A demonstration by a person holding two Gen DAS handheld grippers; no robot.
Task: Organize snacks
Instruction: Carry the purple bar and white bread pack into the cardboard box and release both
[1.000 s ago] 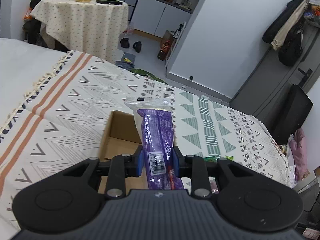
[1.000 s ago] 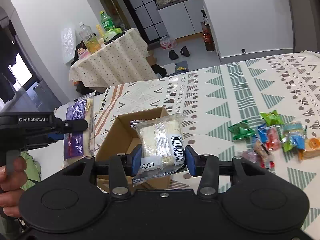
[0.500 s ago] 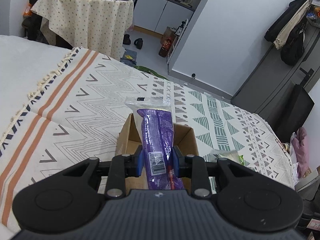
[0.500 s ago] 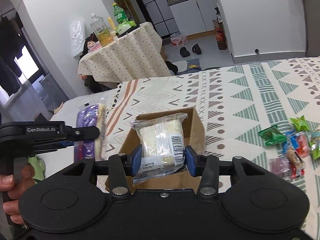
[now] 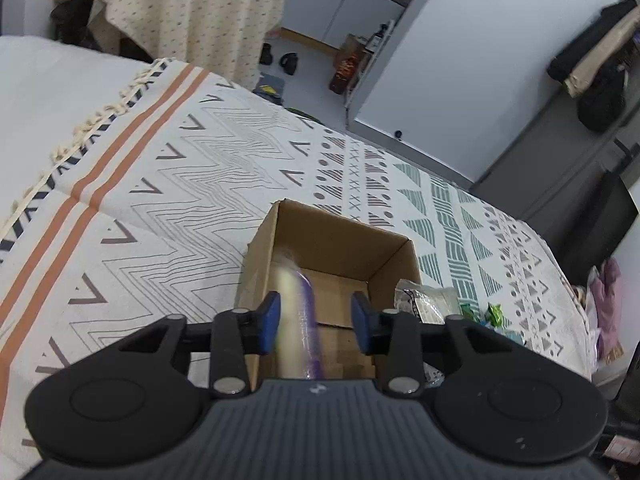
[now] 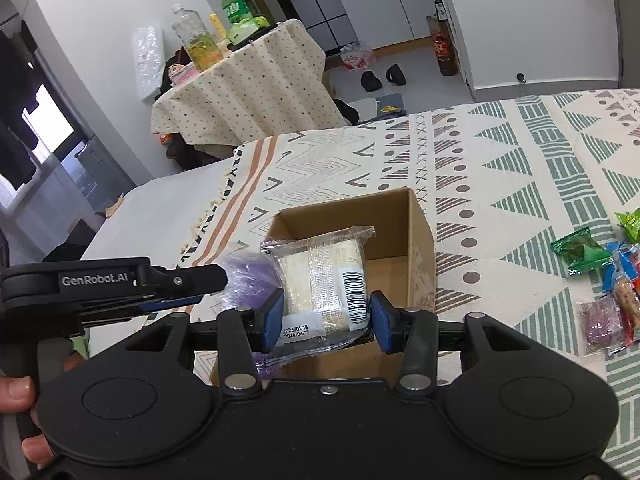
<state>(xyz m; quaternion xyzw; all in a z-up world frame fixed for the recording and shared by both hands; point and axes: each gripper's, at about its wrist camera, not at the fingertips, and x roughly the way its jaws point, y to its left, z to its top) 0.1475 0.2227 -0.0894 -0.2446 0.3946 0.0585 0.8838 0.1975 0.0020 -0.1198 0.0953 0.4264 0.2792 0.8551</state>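
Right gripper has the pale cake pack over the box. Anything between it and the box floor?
Mostly clear. The cake pack hangs over the open box; the purple pack, blurred between the open left fingers, is at the box's left side. The rest of the floor looks bare.

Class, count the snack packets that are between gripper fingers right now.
2: a blurred purple packet between the open left gripper fingers above the cardboard box; a clear-wrapped pale cake clamped by the right gripper.
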